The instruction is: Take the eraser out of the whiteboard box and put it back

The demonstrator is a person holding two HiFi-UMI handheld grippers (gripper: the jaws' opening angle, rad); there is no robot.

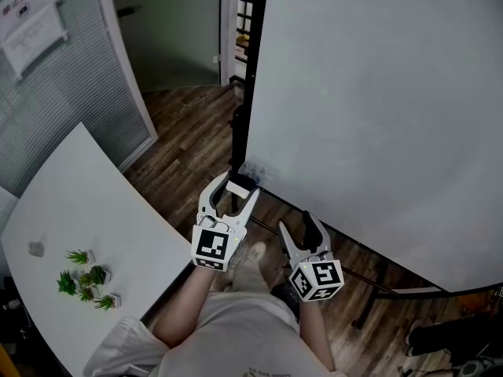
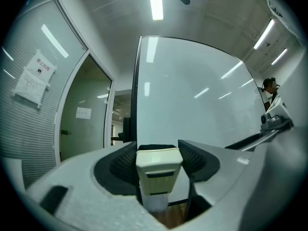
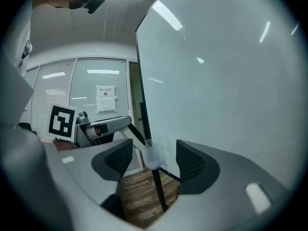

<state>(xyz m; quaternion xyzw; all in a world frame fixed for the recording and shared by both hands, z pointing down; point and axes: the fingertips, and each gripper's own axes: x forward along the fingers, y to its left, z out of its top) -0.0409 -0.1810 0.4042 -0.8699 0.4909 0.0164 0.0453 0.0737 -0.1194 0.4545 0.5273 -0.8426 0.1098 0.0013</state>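
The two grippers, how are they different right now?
The left gripper holds the eraser between its jaws; the right gripper holds nothing, and its jaws are apart. The left gripper reaches further forward; the right gripper sits a bit behind it. Both point toward the whiteboard.
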